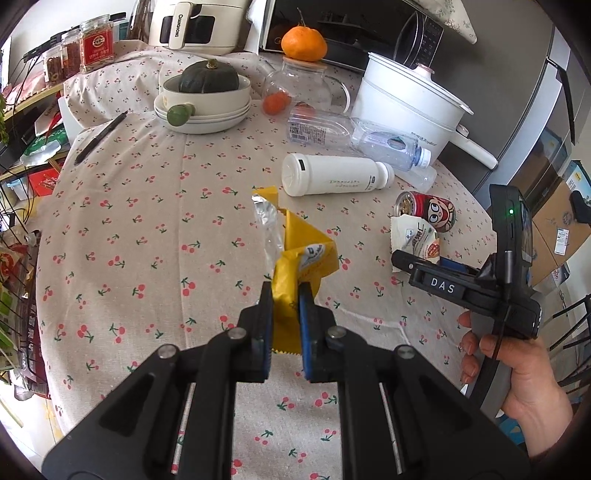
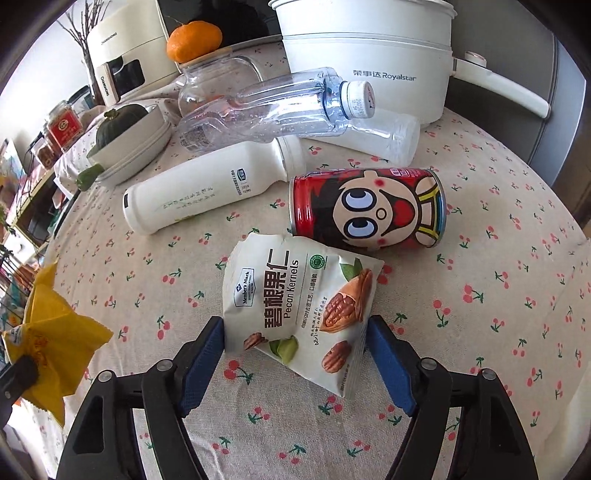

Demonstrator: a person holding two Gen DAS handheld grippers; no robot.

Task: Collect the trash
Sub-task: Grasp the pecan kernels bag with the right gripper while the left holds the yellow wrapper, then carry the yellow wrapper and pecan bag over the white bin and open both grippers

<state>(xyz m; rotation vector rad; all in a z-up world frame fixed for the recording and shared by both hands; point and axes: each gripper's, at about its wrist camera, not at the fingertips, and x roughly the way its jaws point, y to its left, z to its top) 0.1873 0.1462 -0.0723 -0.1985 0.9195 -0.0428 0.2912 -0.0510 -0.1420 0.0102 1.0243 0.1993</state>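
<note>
My left gripper [image 1: 286, 291] is shut on a yellow snack wrapper [image 1: 306, 243] with a silver inside, held above the cherry-print tablecloth [image 1: 147, 229]; the wrapper also shows in the right wrist view [image 2: 48, 332]. My right gripper [image 2: 295, 328] is open, its blue pads on either side of a white pecan kernel packet [image 2: 295, 306] that lies on the cloth. Behind the packet lie a red cartoon can [image 2: 369, 206], a white bottle [image 2: 207, 188] and a clear plastic bottle [image 2: 280, 107]. The right gripper also shows in the left wrist view [image 1: 413, 258], by the packet [image 1: 417, 236].
A white electric pot [image 2: 369, 55] stands at the back right. A glass jar [image 1: 299, 81] carries an orange [image 1: 303, 43]. Stacked bowls with a green squash [image 1: 207, 96], a pen [image 1: 99, 136], spice jars [image 1: 94, 44] and a white appliance [image 1: 195, 26] stand at the back left.
</note>
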